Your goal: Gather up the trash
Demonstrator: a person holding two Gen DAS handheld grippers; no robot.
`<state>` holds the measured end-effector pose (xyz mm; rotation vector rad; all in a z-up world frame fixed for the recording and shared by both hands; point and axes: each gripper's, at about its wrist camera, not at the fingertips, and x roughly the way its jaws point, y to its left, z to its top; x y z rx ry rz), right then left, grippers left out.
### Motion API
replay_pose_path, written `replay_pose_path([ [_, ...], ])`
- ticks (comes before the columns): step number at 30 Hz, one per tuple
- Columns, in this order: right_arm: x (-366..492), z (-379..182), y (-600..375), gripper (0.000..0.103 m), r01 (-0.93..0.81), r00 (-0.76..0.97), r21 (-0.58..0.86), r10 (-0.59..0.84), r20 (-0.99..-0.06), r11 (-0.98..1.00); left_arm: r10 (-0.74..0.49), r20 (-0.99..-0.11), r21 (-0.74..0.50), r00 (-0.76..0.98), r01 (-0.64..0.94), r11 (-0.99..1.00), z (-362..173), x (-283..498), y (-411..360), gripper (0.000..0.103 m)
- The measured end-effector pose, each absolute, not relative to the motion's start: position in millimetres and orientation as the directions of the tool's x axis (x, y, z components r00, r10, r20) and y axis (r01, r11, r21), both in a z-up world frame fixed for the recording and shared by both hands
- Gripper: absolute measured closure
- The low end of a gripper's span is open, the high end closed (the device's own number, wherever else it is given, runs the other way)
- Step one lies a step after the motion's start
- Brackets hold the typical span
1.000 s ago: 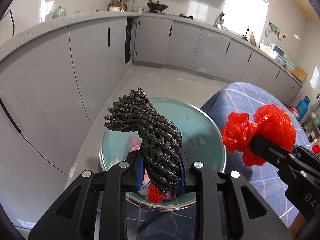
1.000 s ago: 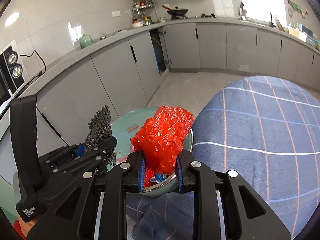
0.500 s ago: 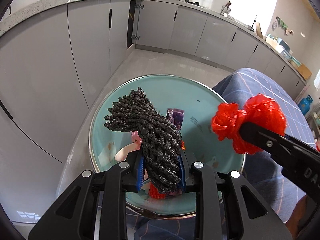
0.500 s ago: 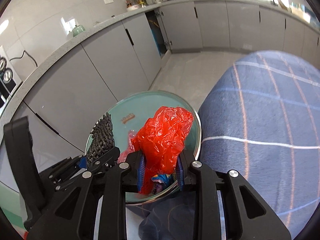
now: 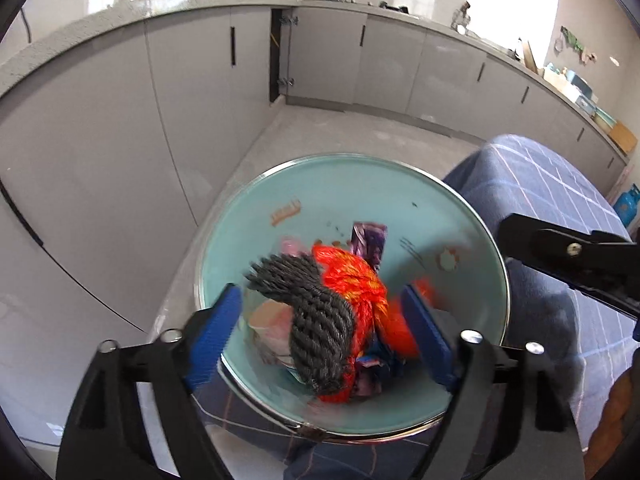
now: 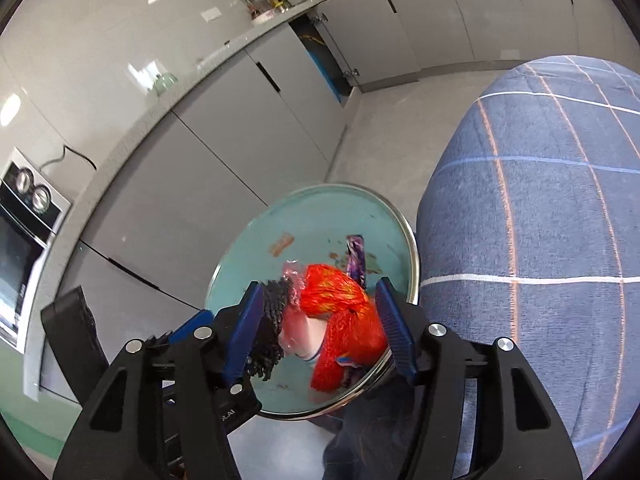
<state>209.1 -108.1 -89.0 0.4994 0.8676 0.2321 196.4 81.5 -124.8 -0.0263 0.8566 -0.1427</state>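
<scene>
A round teal bin (image 5: 360, 184) with a chrome rim stands below both grippers, seen too in the right wrist view (image 6: 288, 220). My left gripper (image 5: 324, 332) is over it, jaws opening, pads clear of the black net wad (image 5: 316, 320), which lies blurred between them in the bin. My right gripper (image 6: 320, 328) also hangs above the bin, jaws opening, and the red plastic bag (image 6: 340, 320) lies loose between its pads on the other trash. In the left wrist view the red bag (image 5: 356, 280) sits beside the black net. A purple wrapper (image 5: 370, 244) lies deeper in the bin.
A table under a blue checked cloth (image 6: 540, 240) borders the bin on the right. Grey kitchen cabinets (image 5: 120, 140) run along the left and back. The right gripper's black body (image 5: 568, 256) crosses the left wrist view at the right. An oven (image 6: 20, 232) stands at the far left.
Both grippers have opened over the bin. The black net has dropped out of the left jaws and the red bag out of the right jaws into the bin.
</scene>
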Motion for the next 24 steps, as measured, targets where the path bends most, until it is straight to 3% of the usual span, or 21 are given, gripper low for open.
replay_pose_path([
  [3,198,-80,-119,0.045,0.018,0.667,0.531,0.386,-0.638,0.847,-0.089,-0.728,-0.049,0.680,0.078,0.996,-114,190,85,0.020],
  [5,187,-74,-123,0.044,0.013,0.697,0.528,0.371,-0.613,0.849,-0.033,-0.689,-0.011,0.724,0.035,0.999,-102,181,86,0.014],
  [6,180,-70,-122,0.042,0.002,0.712,0.517,0.362,-0.602,0.856,-0.006,-0.666,0.005,0.746,0.013,1.000,-96,176,85,0.009],
  [9,163,-60,-121,0.032,-0.011,0.749,0.475,0.322,-0.579,0.880,0.014,-0.617,0.010,0.787,-0.009,1.000,-79,159,82,0.006],
  [20,100,-26,-115,0.017,-0.089,0.842,0.368,0.267,-0.469,0.926,0.098,-0.568,0.069,0.817,-0.071,0.995,-38,101,68,0.006],
  [24,83,-16,-119,0.016,-0.073,0.866,0.340,0.229,-0.445,0.938,0.108,-0.552,0.084,0.827,-0.074,0.994,-25,85,58,0.006],
])
